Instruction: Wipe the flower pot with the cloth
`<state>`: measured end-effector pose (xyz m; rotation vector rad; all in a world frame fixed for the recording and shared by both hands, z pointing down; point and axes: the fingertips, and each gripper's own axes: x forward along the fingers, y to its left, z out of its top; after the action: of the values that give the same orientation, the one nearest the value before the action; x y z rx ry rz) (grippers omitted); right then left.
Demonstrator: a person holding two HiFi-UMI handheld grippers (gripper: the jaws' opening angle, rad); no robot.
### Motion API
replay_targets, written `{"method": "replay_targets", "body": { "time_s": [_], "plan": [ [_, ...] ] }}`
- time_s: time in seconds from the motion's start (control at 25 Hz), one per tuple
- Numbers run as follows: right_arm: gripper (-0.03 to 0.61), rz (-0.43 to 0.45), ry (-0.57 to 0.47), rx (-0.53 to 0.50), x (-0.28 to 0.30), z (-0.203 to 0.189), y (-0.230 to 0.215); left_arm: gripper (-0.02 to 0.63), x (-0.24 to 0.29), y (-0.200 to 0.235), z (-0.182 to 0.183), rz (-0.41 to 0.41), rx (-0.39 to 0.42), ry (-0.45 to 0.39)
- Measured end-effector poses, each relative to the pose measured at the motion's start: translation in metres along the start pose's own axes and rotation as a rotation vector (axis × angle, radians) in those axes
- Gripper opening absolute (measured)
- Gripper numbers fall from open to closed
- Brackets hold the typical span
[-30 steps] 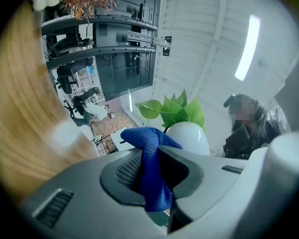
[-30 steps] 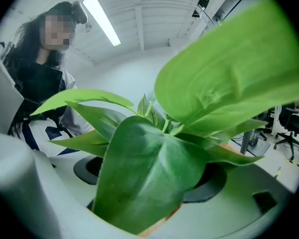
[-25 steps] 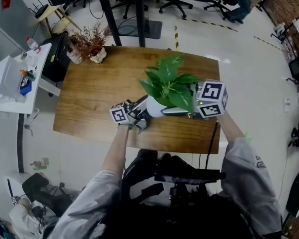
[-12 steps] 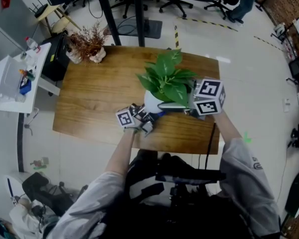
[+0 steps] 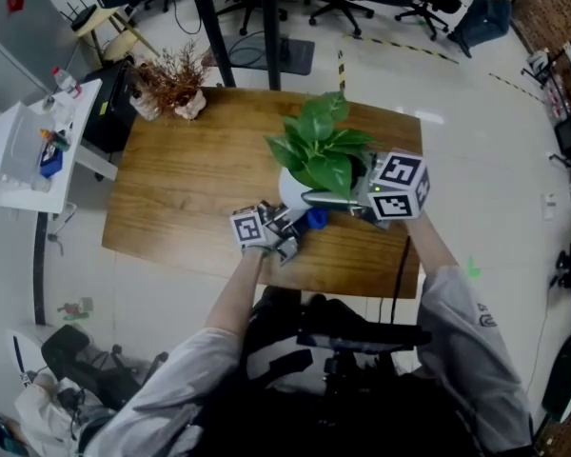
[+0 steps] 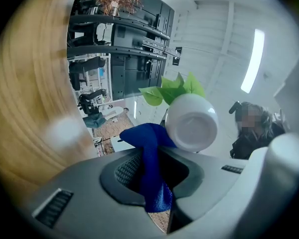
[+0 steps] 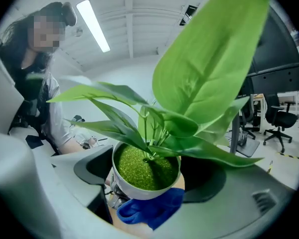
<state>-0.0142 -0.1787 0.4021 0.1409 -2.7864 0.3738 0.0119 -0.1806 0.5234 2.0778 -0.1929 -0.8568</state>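
Currently the flower pot [image 5: 290,194] is off the desk [image 5: 181,179], tilted, above its near edge. The right tool [image 5: 338,203] is closed on the pot's sides, though leaves partly mask the contact. The left tool [image 5: 278,228] pinches the blue cloth [image 6: 150,156] and presses it to the pot's lower wall. Wiping is in progress; next, sweep the cloth around untouched faces. A dried-flower arrangement [image 5: 174,82] occupies the far corner; office chairs [image 5: 335,6] stand beyond.
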Motion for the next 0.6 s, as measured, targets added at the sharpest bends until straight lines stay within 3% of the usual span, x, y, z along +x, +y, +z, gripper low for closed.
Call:
{"method": "replay_targets", "body": {
  "time_s": [0.6],
  "plan": [
    [0.439,-0.141,0.044,-0.023,-0.008,-0.025,-0.031,0.067,-0.001,-0.019,-0.039,-0.033,0.006,0.169]
  ]
}}
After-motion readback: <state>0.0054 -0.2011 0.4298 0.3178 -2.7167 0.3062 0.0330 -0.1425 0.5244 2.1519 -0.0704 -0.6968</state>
